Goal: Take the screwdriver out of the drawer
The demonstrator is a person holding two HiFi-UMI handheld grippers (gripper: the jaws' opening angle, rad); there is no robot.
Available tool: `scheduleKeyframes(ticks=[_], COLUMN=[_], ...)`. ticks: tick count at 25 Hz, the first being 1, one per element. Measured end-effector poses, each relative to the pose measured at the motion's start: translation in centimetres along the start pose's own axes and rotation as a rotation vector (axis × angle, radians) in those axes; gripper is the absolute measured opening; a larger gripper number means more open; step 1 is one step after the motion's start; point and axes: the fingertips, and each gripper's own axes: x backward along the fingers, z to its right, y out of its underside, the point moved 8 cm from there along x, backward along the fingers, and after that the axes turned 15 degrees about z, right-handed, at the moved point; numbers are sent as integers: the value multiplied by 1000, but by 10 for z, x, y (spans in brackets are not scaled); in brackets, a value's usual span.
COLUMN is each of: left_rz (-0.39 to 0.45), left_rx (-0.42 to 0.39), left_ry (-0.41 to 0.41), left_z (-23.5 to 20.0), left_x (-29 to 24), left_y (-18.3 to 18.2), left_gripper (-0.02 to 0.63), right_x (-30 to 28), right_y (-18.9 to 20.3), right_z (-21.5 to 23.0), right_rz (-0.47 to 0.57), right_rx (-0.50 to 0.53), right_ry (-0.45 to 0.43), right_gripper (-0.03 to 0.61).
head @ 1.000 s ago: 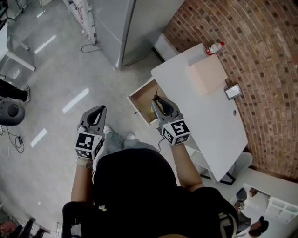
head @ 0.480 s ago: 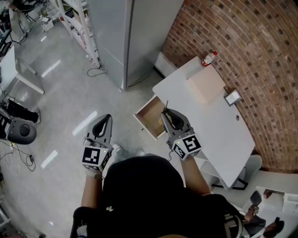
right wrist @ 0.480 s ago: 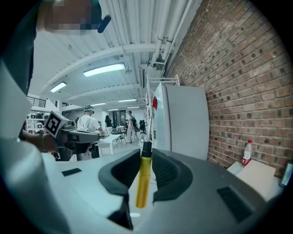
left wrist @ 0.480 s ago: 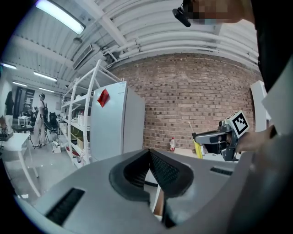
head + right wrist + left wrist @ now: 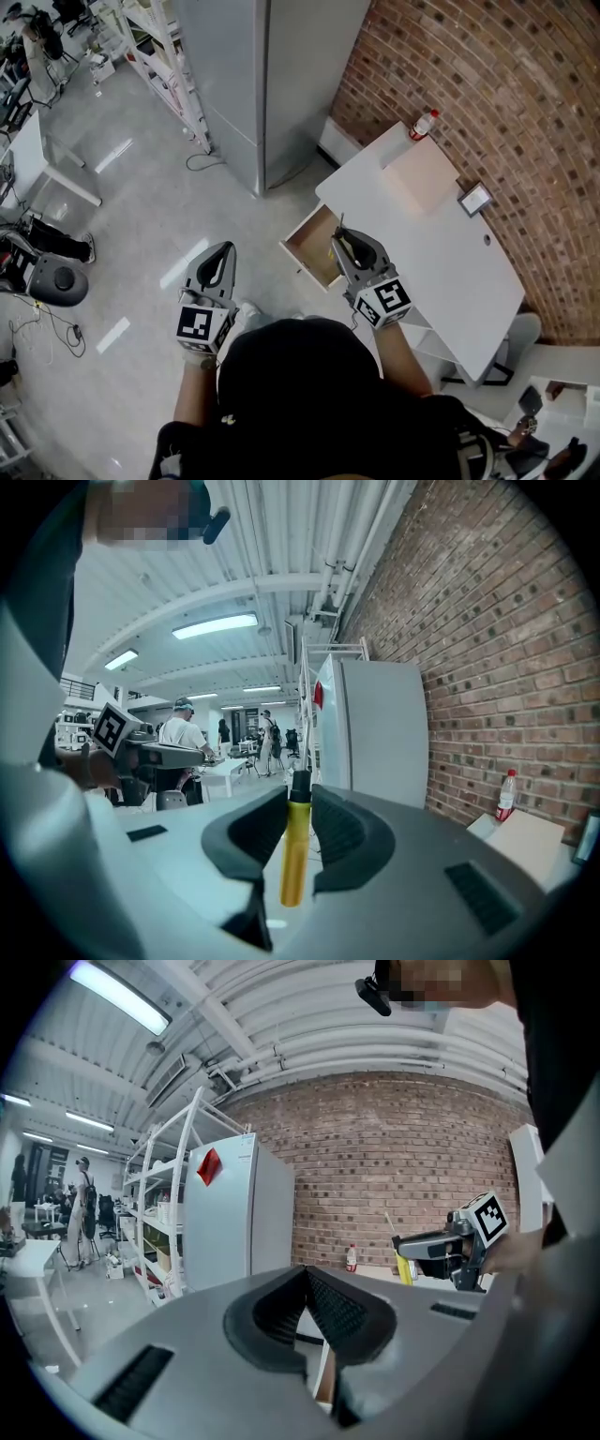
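Note:
A screwdriver [image 5: 295,850] with a yellow handle, black collar and thin shaft stands upright between the pads of my right gripper [image 5: 300,794], which is shut on the handle. In the head view this gripper [image 5: 349,246] hovers above the open wooden drawer [image 5: 309,246] at the front edge of the white table [image 5: 450,272]. My left gripper [image 5: 217,267] hangs over the floor to the left of the drawer. Its pads [image 5: 328,1302] meet at the tip with nothing between them. The left gripper view shows the right gripper [image 5: 441,1246] carrying the yellow handle [image 5: 403,1267].
On the table lie a cardboard box [image 5: 422,178], a red-capped bottle [image 5: 424,123] and a small framed screen [image 5: 475,199]. A brick wall [image 5: 506,84] runs behind it. A tall grey cabinet [image 5: 253,84] and shelving [image 5: 155,47] stand beyond the drawer. People work at desks in the distance.
Both grippers have risen, the right one lifting the screwdriver higher above the open drawer. The head view has shifted with them. Neither grip has changed.

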Motion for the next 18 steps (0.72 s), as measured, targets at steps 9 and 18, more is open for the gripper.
scheduleKeyframes(ticks=[9,18], left_rz=[-10,-32], left_rx=[4,10], left_ry=[2,-6], left_z=[2,2], left_x=[4,15], left_y=[3,8], left_gripper=[5,5], right_x=[-1,3], right_y=[3,10], right_z=[-7,-13], right_rz=[-7,-20], right_rx=[6,-19], right_ry=[1,5], right_gripper=[87,87])
